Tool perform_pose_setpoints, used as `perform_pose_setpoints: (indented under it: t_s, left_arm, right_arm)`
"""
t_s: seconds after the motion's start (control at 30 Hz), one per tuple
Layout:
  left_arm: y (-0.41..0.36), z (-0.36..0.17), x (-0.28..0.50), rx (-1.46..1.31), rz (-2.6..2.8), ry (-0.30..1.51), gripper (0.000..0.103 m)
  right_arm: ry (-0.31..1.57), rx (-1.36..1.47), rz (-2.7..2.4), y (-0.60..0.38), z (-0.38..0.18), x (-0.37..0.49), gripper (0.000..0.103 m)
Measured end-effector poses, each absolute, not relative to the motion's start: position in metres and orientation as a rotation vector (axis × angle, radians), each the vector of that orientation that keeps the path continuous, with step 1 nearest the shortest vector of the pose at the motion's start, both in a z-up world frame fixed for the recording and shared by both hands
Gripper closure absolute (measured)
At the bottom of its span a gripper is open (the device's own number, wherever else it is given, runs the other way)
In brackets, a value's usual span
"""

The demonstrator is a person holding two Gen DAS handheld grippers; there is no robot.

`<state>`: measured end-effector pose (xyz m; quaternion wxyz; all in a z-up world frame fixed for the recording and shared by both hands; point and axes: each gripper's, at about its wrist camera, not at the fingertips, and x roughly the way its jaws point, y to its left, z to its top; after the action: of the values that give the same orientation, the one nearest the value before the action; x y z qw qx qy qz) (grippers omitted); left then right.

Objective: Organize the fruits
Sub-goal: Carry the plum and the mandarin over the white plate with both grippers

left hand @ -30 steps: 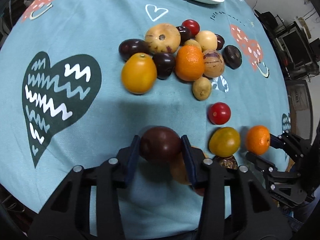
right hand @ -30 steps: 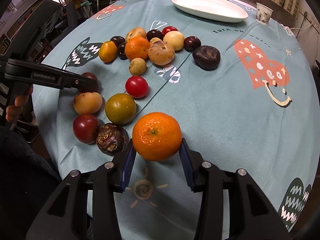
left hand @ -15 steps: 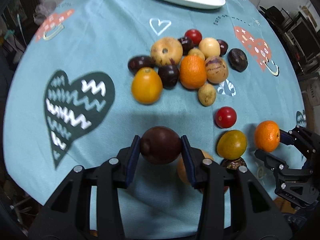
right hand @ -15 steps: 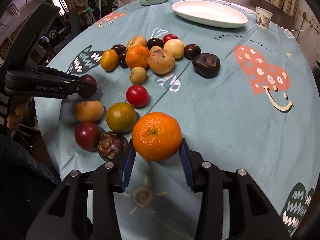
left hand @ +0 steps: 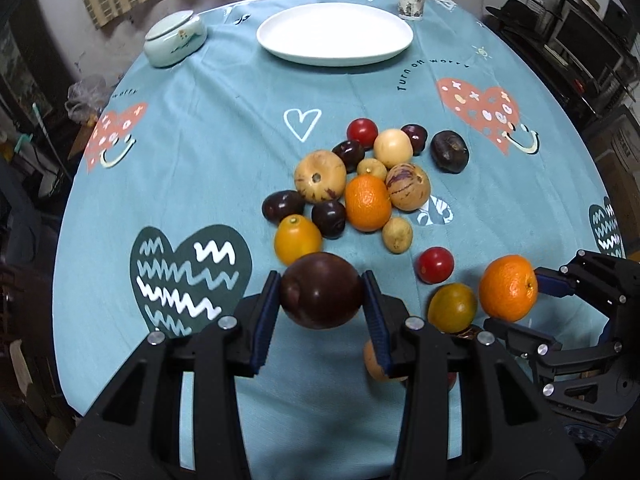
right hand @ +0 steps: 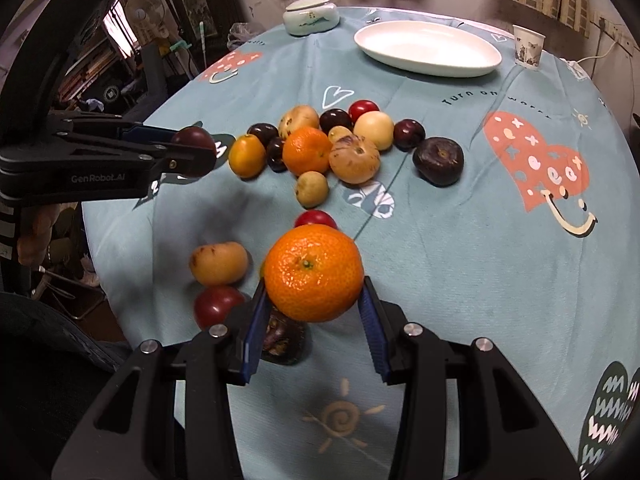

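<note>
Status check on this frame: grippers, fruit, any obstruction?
Left gripper shut on dark plum. Right gripper shut on orange. White plate empty. Nothing obstructing.

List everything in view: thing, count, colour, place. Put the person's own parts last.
tablecloth: one, teal with heart prints, covering the round table.
plate: one, white, oval, far side.
lidded bowl: one, pale green, far left.
paper cup: one, white, patterned, right of the plate.
fruit pile: about thirteen pieces, orange, tan, dark purple, red, at the centre.
near fruit cluster: several pieces, tan, red, green-yellow, dark, at the near edge.
dark plum: one, maroon, clamped in the left claw.
orange: one, clamped in the right claw.
left claw: black, blue pads.
right claw: black, blue pads.
hand: one, behind the left claw.
</note>
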<state>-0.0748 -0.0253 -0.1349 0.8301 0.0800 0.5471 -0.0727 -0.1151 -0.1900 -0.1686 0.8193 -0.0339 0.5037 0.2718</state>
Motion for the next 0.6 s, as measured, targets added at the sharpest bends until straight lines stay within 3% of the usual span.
perform_pose_setpoints:
  t_s: [0.33, 0.6]
  left_arm:
    - [-0.019, -0.133, -0.058, 0.169, -0.225, 1.158, 0.062]
    - [-0.021, -0.110, 0.010, 0.101, -0.310, 1.127, 0.062]
  right_arm:
    - [1.091, -0.065, 0.552, -0.170, -0.168, -0.114, 0.059]
    - [1.033, -0.076, 0.518, -0.171, -0.139, -0.065, 0.059]
